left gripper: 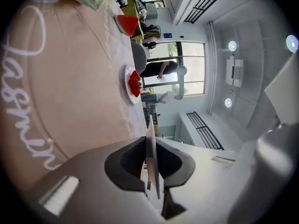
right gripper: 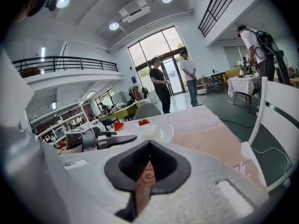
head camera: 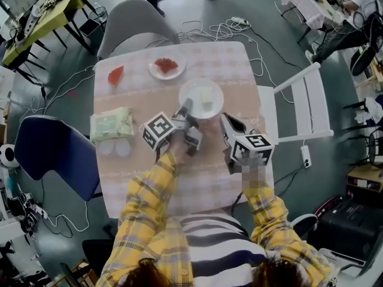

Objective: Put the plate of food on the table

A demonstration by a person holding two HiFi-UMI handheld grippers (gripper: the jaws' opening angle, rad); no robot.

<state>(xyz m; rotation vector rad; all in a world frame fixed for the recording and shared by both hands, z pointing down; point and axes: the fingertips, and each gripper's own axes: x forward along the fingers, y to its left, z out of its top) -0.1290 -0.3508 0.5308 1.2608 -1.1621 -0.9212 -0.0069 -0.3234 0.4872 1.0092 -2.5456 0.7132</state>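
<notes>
A white plate (head camera: 201, 97) with a pale piece of food rests on the pink tablecloth near the table's middle. My left gripper (head camera: 184, 107) reaches its near-left rim. In the left gripper view the thin white plate rim (left gripper: 151, 157) stands edge-on between the closed jaws, so that gripper (left gripper: 152, 171) is shut on it. My right gripper (head camera: 224, 118) points toward the plate's near-right side, apart from it, with its jaws together. In the right gripper view the plate (right gripper: 156, 132) lies ahead with the left gripper (right gripper: 100, 139) beside it. A narrow pink-red strip shows in the right gripper's (right gripper: 145, 181) slit.
Farther back stand a small plate of red food (head camera: 167, 66) and a watermelon slice (head camera: 115, 75). A green packet (head camera: 111, 124) and two clear round lids (head camera: 114, 147) lie at the left. Chairs surround the table: grey (head camera: 134, 20), blue (head camera: 54, 154), white (head camera: 305, 106). People stand beyond.
</notes>
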